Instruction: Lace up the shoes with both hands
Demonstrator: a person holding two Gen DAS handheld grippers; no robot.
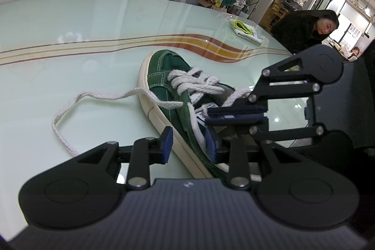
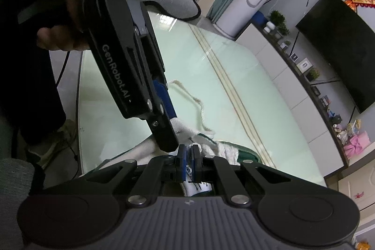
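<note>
A green suede shoe [image 1: 164,76] with white laces lies on the glass table [image 1: 70,27], toe pointing away. One loose lace end [image 1: 93,95] trails left across the table. My left gripper [image 1: 189,147] is open and straddles the shoe's near side wall, one pad outside over the table and one at the collar. My right gripper [image 1: 208,116] comes in from the right, shut on the shoe's tongue, and a lace strand [image 1: 236,95] drapes over its upper finger. In the right wrist view the right gripper [image 2: 188,163] pinches the printed tongue, with the left gripper [image 2: 173,130] just above and the loose lace [image 2: 199,104] beyond.
A folded yellow-green and white cloth [image 1: 243,28] lies at the table's far right. A person in dark clothes [image 1: 304,32] leans at that far edge. A hand [image 2: 58,4] holds the left gripper. The table's near edge [image 2: 80,109] runs along the left.
</note>
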